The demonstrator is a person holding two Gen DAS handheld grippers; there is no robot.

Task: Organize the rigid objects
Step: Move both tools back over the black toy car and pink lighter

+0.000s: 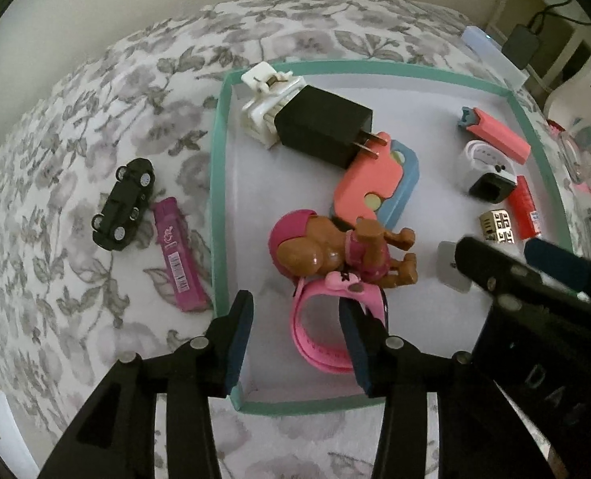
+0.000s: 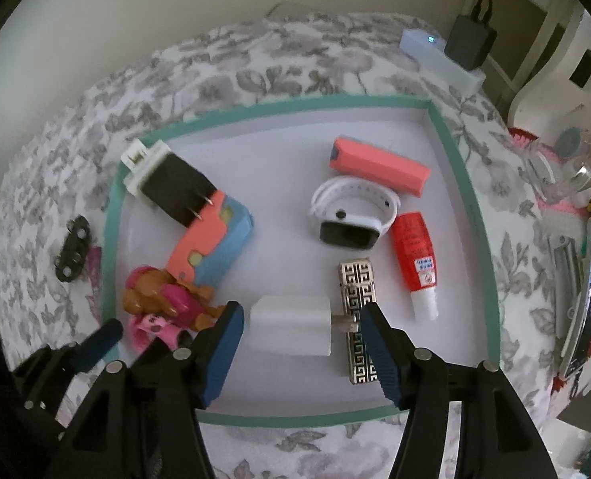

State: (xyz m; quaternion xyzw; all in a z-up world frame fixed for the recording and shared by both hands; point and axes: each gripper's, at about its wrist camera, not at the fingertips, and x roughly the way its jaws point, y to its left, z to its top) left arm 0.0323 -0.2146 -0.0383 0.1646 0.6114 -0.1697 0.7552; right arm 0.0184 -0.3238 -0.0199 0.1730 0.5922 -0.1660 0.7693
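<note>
A white tray with a teal rim [image 1: 217,199] sits on a floral bedspread and holds several small items. My left gripper [image 1: 299,343] hangs open over its near left corner. One finger is by the rim and the other overlaps a pink watch band [image 1: 319,319], which lies loose beside a brown toy dog [image 1: 335,251]. My right gripper [image 2: 301,339] is open around a white charger cube [image 2: 291,331] resting on the tray floor, with slim gaps at both pads. A black toy car [image 1: 123,203] and a magenta box [image 1: 177,255] lie outside the tray on the left.
Also in the tray are a black charger [image 1: 319,127], a white clip [image 1: 263,95], a coral and blue case [image 1: 375,183], a white smartwatch [image 2: 351,215], a coral tube [image 2: 379,163], a red tube [image 2: 415,251] and a patterned metal box [image 2: 357,291]. Clutter lies off the bed's right edge.
</note>
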